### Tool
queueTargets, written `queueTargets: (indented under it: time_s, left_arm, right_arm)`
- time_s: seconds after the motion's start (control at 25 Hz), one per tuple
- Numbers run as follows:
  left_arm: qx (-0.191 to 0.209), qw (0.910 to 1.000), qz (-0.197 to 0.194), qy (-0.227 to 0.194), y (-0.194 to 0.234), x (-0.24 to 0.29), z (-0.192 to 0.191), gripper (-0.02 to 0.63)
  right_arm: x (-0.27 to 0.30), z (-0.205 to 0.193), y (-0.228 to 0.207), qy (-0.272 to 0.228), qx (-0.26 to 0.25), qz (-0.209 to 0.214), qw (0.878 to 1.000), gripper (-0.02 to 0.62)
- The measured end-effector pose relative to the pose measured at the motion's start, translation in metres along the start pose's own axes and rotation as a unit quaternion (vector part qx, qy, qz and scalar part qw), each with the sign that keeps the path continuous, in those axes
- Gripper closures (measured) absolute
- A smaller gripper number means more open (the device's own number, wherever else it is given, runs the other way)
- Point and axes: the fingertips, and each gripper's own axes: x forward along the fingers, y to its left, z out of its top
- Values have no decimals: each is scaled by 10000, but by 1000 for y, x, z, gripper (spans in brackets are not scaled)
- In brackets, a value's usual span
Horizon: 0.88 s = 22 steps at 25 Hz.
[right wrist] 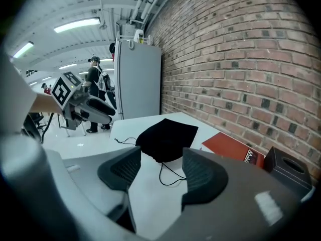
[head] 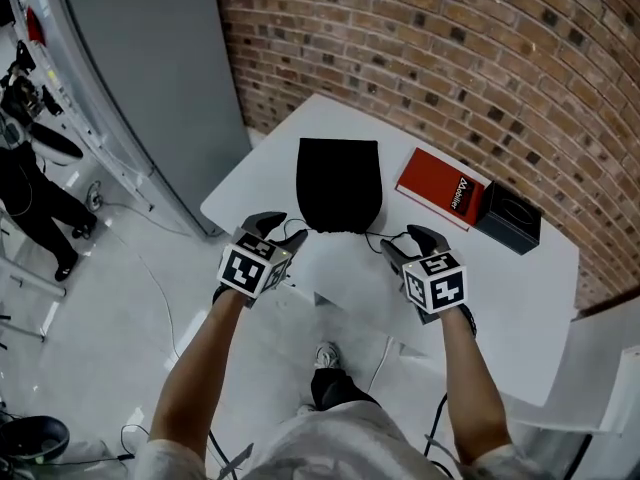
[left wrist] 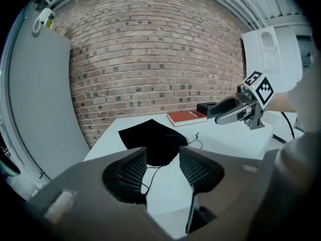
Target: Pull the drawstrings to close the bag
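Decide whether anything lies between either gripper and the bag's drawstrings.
Nothing visible does. Only bare table lies between the open left gripper and right gripper and the drawstrings at the bag. The book and box sit aside, beyond the right gripper.

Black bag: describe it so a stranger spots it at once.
Find the brick wall, then the white table against it. The bag lies flat beside a red book and a dark box; it alone is soft black cloth trailing thin cords.
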Motion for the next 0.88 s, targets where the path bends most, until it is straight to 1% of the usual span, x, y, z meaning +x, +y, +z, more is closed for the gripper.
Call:
queueTargets:
  time_s: [0.28, 0.44, 0.64, 0.76, 0.88]
  left_arm:
    - [422, 9978, -290, 430, 4, 27, -16, 397]
    - [727, 9949, -298, 633, 14, 42, -28, 397]
    - [930, 9890, -485, 1040, 18, 59, -43, 397]
    - [1077, 9850, -596, 1213, 22, 70, -54, 397]
    - [1231, 9796, -727, 1411, 24, 80, -65, 397]
  right_arm:
    - [22, -9, -7, 283, -179, 188, 9993, 336]
    - [37, -16, -10, 421, -290, 283, 9983, 336]
    - [53, -25, -11, 671, -437, 505, 9955, 336]
    - [62, -32, -9, 816, -518, 651, 9932, 336]
    - [70, -39, -6, 948, -589, 787, 9906, 336]
